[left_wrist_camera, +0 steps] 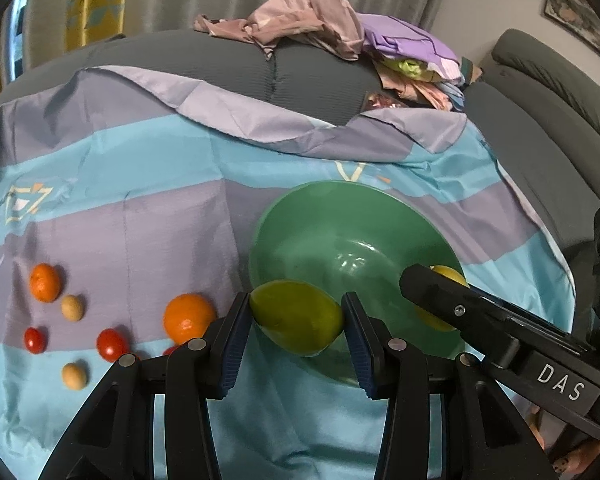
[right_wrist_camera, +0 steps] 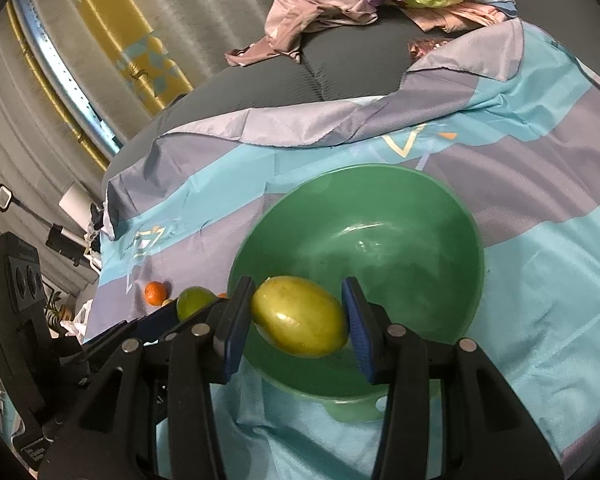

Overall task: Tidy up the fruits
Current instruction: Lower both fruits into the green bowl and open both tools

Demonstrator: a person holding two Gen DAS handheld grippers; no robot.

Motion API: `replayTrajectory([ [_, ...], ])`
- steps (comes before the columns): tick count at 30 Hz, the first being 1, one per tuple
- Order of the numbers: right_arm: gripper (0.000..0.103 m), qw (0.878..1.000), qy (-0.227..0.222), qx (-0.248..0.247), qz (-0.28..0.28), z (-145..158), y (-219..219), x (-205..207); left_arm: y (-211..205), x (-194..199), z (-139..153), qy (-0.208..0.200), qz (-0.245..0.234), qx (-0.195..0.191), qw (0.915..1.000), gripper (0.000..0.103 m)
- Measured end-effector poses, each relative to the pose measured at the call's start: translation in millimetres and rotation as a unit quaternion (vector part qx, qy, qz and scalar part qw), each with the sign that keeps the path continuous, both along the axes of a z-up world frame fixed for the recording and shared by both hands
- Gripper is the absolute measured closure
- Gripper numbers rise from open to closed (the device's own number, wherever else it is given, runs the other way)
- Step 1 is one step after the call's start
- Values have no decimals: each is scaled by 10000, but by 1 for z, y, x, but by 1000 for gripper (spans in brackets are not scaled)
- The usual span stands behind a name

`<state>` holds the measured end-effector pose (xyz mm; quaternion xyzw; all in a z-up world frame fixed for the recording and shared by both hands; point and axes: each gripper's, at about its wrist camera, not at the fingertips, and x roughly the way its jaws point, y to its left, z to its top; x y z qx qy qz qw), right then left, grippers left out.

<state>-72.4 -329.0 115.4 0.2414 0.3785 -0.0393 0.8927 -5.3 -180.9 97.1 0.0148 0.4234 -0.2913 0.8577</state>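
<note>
Tilting down toward the green bowl (left_wrist_camera: 352, 224), the left gripper (left_wrist_camera: 298, 320) was clenched on a yellow-green fruit (left_wrist_camera: 296, 322), its pads pressed to the fruit's two ends, over the bowl's near rim. The right gripper (right_wrist_camera: 300, 316) angled down the same way from the other side and gripped a second yellow-green fruit (right_wrist_camera: 300, 316) above the bowl's near half; in the left view its finger (left_wrist_camera: 440, 288) reached over the bowl's right rim. The bowl itself sat on a blue and lilac striped cloth (left_wrist_camera: 140, 232) spread over a grey cushion. Two oranges (left_wrist_camera: 190, 316), small red tomatoes (left_wrist_camera: 112, 345) and tan egg-like pieces (left_wrist_camera: 73, 307) lay loose toward the cloth's left edge, well apart from the bowl.
</note>
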Motion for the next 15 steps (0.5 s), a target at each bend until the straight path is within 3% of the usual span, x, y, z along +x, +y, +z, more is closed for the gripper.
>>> replayTrajectory([
  [15, 57, 9988, 251, 129, -407, -10, -19, 5, -25, 4, -14, 111, -224, 155, 9996, 56],
])
